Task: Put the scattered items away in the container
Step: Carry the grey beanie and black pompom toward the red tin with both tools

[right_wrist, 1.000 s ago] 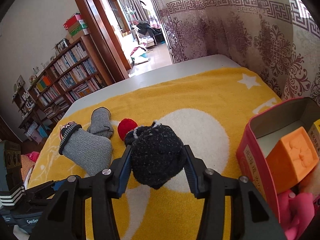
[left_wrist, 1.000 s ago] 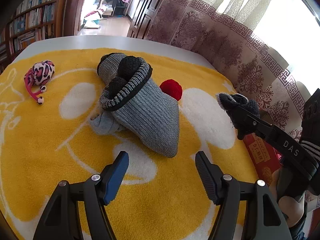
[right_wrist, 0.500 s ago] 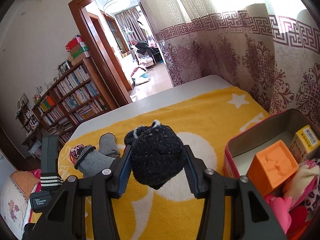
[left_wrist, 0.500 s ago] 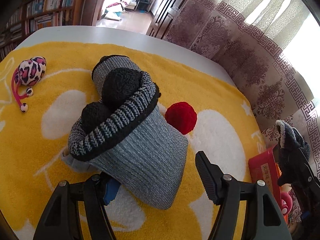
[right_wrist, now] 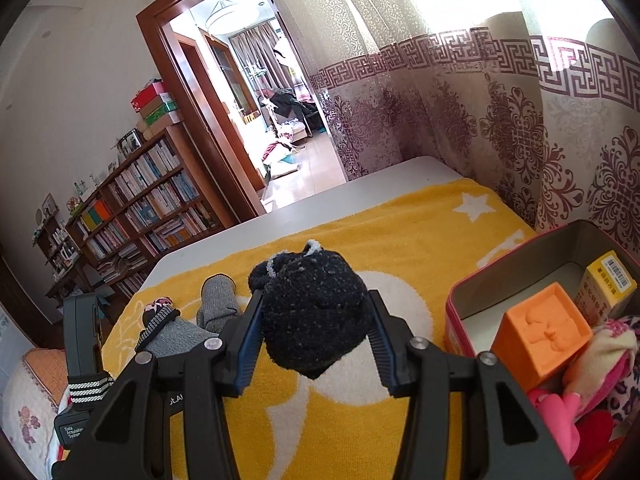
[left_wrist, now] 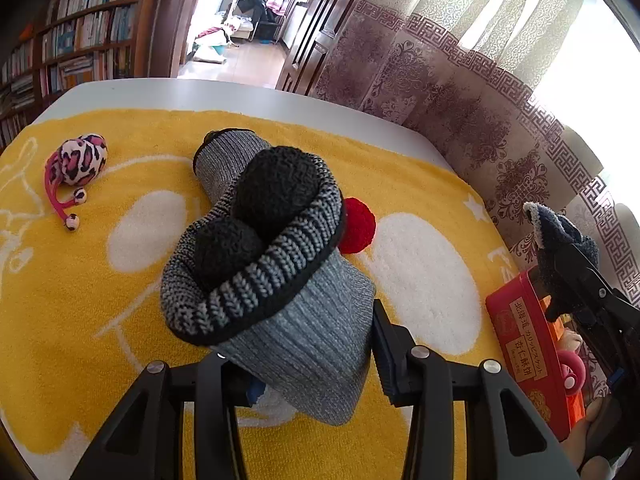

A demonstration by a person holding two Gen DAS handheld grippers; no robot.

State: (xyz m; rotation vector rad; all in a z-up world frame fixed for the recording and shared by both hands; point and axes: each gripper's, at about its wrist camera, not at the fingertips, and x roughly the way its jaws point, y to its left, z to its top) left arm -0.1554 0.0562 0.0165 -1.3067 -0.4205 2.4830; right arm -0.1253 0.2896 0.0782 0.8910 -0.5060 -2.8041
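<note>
Your right gripper point(right_wrist: 316, 334) is clamped on the fuzzy black rolled sock point(right_wrist: 316, 312), raised beside the red metal tin point(right_wrist: 516, 264) at 3 o'clock. Your left gripper point(left_wrist: 308, 344) straddles the grey knitted sock bundle point(left_wrist: 276, 300) on the yellow towel point(left_wrist: 80, 320); whether it grips yet, you cannot tell. The bundle is soft, light and compressible: grip mid-body, not the loose striped cuff point(left_wrist: 264, 280).

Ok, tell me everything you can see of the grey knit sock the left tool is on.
The grey knit sock looks like soft ribbed wool with a black-and-grey striped cuff edged in black. Two black fuzzy balls sit in its open mouth. It lies on the yellow towel, toe toward the camera, between the fingers of the left tool, which press its sides. Another grey sock lies behind it, and a red pompom peeks out beside the cuff.
</note>
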